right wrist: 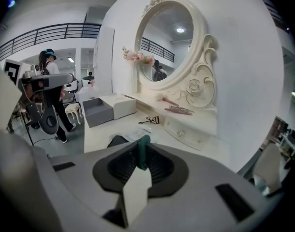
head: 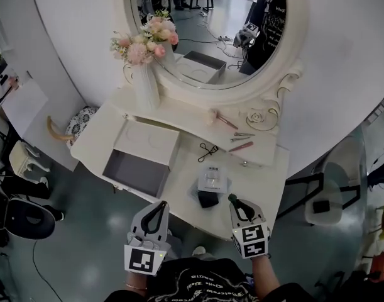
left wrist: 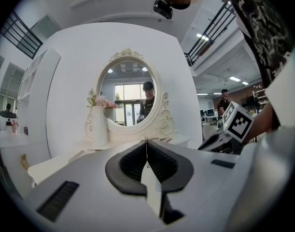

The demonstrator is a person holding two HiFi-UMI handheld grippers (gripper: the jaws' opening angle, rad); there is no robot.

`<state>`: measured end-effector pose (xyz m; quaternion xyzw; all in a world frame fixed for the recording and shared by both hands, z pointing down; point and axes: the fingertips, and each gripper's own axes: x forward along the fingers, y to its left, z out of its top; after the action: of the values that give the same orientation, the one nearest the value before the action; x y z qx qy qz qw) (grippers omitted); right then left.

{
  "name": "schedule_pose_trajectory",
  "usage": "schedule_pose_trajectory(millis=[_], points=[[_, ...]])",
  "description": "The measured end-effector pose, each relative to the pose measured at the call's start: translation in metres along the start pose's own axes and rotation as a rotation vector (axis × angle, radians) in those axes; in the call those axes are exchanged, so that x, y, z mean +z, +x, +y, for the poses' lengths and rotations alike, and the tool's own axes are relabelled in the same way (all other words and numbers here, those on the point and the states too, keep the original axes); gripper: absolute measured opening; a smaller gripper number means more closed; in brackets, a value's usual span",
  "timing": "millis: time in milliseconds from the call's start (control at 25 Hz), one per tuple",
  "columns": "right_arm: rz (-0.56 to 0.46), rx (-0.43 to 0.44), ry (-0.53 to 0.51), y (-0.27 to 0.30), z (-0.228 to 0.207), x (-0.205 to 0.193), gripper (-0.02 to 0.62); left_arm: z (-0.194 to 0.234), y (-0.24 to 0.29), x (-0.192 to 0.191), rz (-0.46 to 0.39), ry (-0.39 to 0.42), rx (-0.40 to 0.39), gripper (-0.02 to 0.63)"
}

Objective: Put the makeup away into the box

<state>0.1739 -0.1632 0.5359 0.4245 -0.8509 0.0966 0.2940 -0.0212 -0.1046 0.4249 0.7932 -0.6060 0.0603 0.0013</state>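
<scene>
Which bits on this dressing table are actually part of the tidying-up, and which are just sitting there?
Part of the job: the open grey box; the green stick held in the right gripper; the eyelash curler; the makeup brush; the pencil.

Just sitting there: the vase of flowers; the mirror.

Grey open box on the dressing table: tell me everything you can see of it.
The box is a shallow rectangular tray, grey inside and out, like stiff card, open and empty as far as the head view shows. It lies flat on the left part of the white table, right at its front edge. A white panel of like size, probably its lid, lies beside it on the mirror side, touching along one long edge. Nothing else touches it.
</scene>
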Motion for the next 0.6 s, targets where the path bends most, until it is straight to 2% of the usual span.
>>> schedule_pose_trajectory(millis=[600], points=[[-0.038, 0.072, -0.055, 0.049, 0.065, 0.057, 0.057, 0.093, -0.016, -0.012, -0.002, -0.010, 0.084, 0.015]])
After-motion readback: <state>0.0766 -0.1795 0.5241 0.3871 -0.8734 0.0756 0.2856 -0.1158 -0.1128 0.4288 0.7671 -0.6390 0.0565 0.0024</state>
